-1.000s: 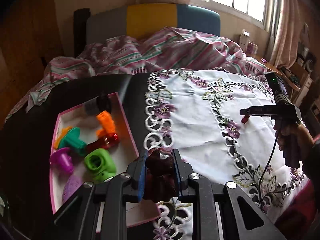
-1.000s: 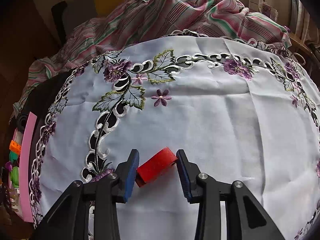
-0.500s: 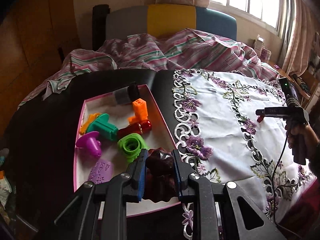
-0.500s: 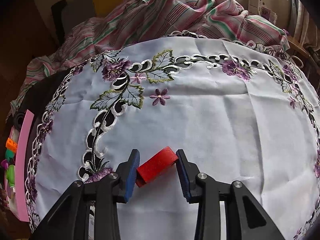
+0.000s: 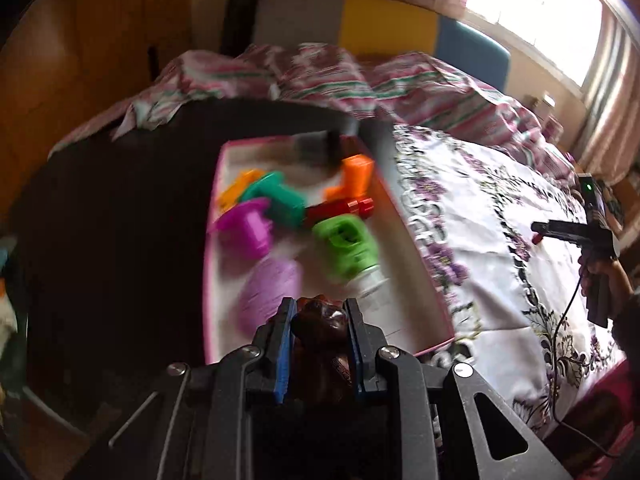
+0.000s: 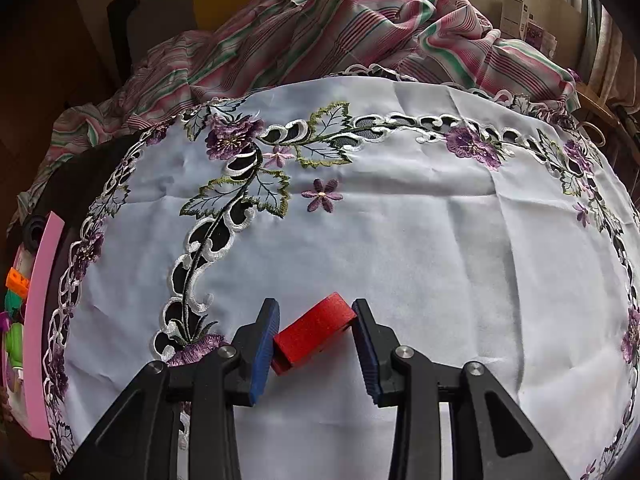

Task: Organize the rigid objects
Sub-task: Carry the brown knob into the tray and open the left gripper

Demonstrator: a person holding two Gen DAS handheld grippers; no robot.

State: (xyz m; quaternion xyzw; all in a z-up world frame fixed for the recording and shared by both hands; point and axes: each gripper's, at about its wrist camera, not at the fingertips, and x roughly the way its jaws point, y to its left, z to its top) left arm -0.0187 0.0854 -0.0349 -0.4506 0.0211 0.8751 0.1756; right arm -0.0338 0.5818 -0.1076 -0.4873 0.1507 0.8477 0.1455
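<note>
**Inspector A:** Left gripper is clamping a dark brown lumpy piece between its 2 blue pads. Against the earlier views, the pink-rimmed tray is sliding toward the centre of the left wrist view and the gripper is now hanging over the tray's near end, where a second ago it was sitting over the embroidered cloth beside it. The view is smearing, so the hand is travelling.

**Inspector B:** Meaning for the task?

**Inspector A:** In my judgement the carry is nearly ending; release into the tray is not yet happening. The tray is already holding the green piece, the teal piece, the orange block and others.

**Inspector B:** The other side?

**Inspector A:** Right gripper is unchanged from the earlier views, gripping a red block cornerwise and holding it above the cloth. The tray edge is lying far to its left.

**Inspector B:** Poses?

**Inspector A:** Both grippers are pointing steeply downward.
</note>
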